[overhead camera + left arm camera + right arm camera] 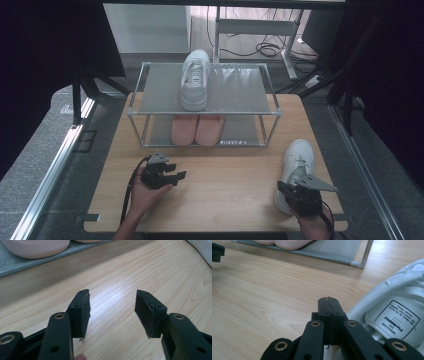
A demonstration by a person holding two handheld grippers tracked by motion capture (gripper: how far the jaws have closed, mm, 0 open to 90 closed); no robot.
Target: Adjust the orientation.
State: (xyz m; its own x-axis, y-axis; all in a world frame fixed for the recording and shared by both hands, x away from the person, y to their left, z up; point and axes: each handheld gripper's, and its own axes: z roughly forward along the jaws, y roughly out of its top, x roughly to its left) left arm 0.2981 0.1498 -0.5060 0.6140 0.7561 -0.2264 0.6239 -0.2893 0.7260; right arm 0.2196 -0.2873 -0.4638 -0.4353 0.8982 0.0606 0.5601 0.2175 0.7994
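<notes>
While the wooden bench takes up the middle of the high view, its lower centre lies bare between the two hands, with open wood running up to the shelf rack at the frame's upper middle. That rack stands near the bench's far edge; a white sneaker sits on its top shelf and a pair of pink slippers on the lower one. A second white sneaker lies at the lower right of the high view, close to the bench's right edge, toe pointing up the frame. The right claw rests over that sneaker's heel end; in the right gripper view its jaws are pressed together with nothing between them, just left of the sneaker's padded collar, and whether they touch it I cannot tell. That view also gives the printed tongue label, too small to make out from above. The left claw sits at the lower left of centre, and in the left gripper view it stands wide apart over bare wood, holding nothing, with the slippers at the upper left.
</notes>
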